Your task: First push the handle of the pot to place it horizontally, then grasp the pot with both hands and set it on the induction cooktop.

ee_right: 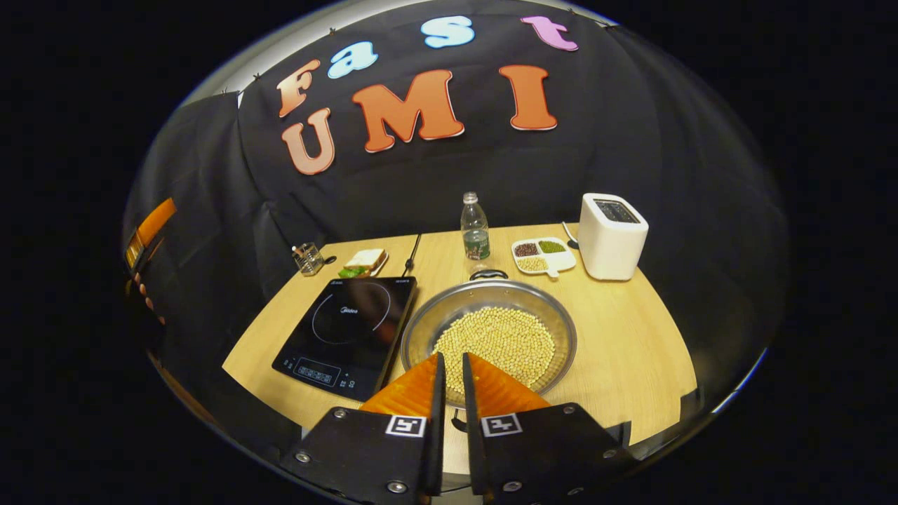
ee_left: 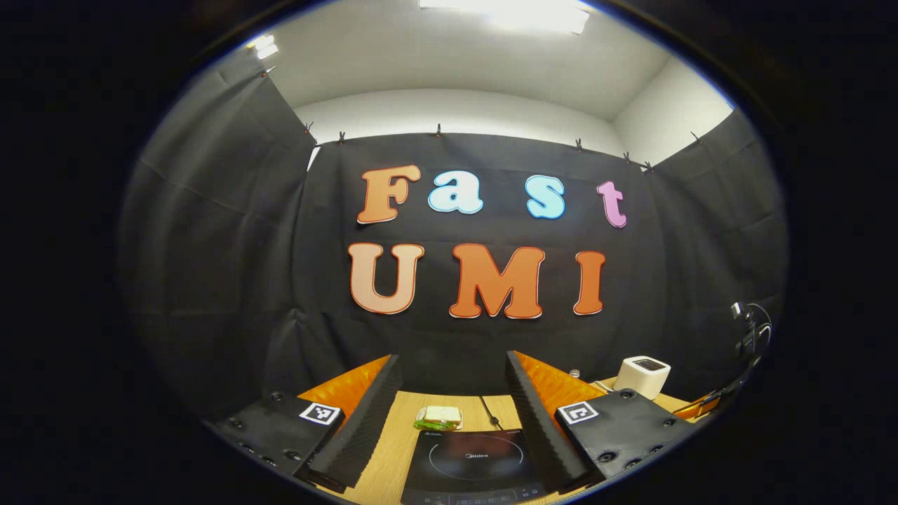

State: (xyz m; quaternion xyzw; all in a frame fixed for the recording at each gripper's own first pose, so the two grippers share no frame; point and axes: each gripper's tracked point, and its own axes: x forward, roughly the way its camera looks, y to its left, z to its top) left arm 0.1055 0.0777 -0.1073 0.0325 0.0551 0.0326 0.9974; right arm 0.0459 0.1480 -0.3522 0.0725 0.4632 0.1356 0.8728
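A wide metal pot point(ee_right: 491, 337) full of pale beans sits on the wooden table, right beside the black induction cooktop point(ee_right: 347, 326). One small loop handle point(ee_right: 487, 274) is at its far rim and another point(ee_right: 457, 423) peeks out under my fingers at the near rim. My right gripper point(ee_right: 453, 358) hovers above the near rim, its orange fingers almost together with nothing between them. My left gripper point(ee_left: 452, 358) is held wide open, level, facing the wall, with the cooktop point(ee_left: 477, 459) low between its fingers. Its orange side point(ee_right: 151, 224) appears at the far left.
Behind the pot stand a water bottle point(ee_right: 475, 228), a divided dish of beans point(ee_right: 541, 254) and a white toaster point(ee_right: 612, 235). A sandwich point(ee_right: 365, 261) and a small glass jar point(ee_right: 306, 258) lie behind the cooktop, with a black cable point(ee_right: 412, 256). Bare table point(ee_right: 631, 337) lies right of the pot.
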